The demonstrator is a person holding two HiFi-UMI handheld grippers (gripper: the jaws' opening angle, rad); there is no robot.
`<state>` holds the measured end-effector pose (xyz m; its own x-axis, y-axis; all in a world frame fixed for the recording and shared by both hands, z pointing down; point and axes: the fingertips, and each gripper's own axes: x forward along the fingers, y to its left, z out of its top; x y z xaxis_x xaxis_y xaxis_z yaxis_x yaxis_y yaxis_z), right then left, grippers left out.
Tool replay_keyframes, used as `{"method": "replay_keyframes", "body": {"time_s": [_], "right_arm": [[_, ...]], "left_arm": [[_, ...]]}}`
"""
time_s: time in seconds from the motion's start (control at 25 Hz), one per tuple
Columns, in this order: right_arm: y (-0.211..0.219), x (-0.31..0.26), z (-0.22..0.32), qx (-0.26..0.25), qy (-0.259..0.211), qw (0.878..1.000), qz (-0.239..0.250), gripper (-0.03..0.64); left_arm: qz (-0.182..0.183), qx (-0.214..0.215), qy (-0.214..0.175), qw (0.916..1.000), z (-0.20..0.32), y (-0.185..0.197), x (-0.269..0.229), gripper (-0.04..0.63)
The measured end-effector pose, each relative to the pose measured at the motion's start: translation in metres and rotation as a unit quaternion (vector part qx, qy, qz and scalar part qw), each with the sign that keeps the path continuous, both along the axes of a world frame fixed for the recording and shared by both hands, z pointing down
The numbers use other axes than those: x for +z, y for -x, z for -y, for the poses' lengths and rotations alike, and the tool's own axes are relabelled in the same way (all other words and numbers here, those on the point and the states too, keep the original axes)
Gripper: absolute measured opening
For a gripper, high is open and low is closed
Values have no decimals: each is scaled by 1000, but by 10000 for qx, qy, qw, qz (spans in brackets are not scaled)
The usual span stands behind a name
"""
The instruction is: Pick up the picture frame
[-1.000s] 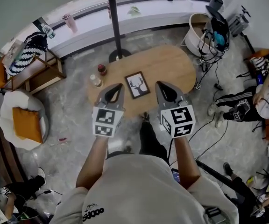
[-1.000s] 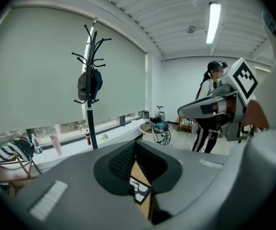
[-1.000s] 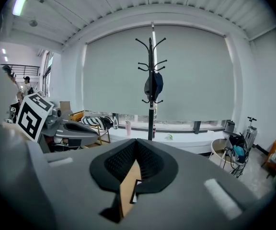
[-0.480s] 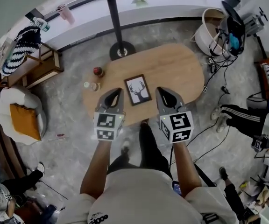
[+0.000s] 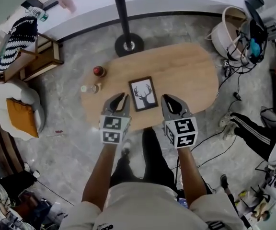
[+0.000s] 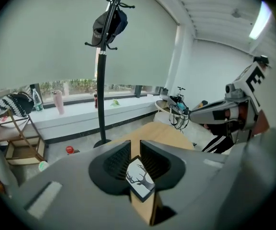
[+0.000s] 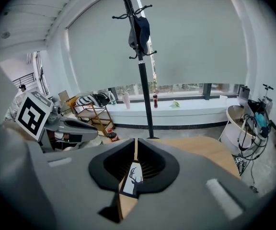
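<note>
Two grippers bracket your target. The left gripper (image 5: 120,97) sits just beside the picture frame (image 5: 143,93) on its left, and the right gripper (image 5: 169,99) just beside it on its right. Both are over the near edge of the oval wooden surface (image 5: 190,71). The frame lies flat with its stag print facing up, apart from either gripper, and nothing touches it. That flat pose is likely why your grippers point downward at it from the near side: a frame lying face up offers only its thin edges to grip.

Your left gripper's jaws have just been opening and stand a narrow gap apart. In the left gripper view the frame shows through that gap, but it lies farther off on the surface, not between the pads. Your right gripper's jaws have also just been opening, to no more than a thin slit. The frame is likewise beyond them, with nothing in between. Neither opening looks wide enough, I judge, to take the frame's edge comfortably, so expect to spread them more before closing in.

A red round object (image 5: 98,71) and a small bottle (image 5: 90,88) sit well to the left of the frame, and the coat stand (image 5: 127,44) rises just past the far edge. None of them crowds your approach.
</note>
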<state>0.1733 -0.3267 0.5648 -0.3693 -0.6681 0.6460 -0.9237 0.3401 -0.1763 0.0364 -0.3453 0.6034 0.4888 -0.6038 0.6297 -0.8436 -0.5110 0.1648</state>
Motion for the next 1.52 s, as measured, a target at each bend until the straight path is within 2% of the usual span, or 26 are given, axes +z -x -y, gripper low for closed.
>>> {"method": "replay_keyframes", "body": {"time_s": [0.2,0.36,0.6,0.8,1.0,1.32,1.52], "right_arm": [[-7,50,18,-168,408,9990,3,36],[-6,85,30,-421,604,9972,-94,49],[-9,141,46,-507,903,9945,-181,61],[-5,194,49,-580,1298,9898,-113,81],[-6,230,51,-608,1557,9859,-116,89],[-11,294,46,-737,2009,9767,-184,108],[-9,322,38,-781,2268,9706,-224,118]], "left_arm": [[144,-94,413,9990,6,-5,46,106],[177,-210,707,9971,6,-2,84,114],[52,-497,1108,9926,15,5,140,118],[263,-601,1246,9900,24,5,184,128],[205,-767,1479,9858,24,0,225,135],[352,-569,1897,9796,8,-19,275,141],[263,-776,2164,9729,-1,-18,298,141]]}}
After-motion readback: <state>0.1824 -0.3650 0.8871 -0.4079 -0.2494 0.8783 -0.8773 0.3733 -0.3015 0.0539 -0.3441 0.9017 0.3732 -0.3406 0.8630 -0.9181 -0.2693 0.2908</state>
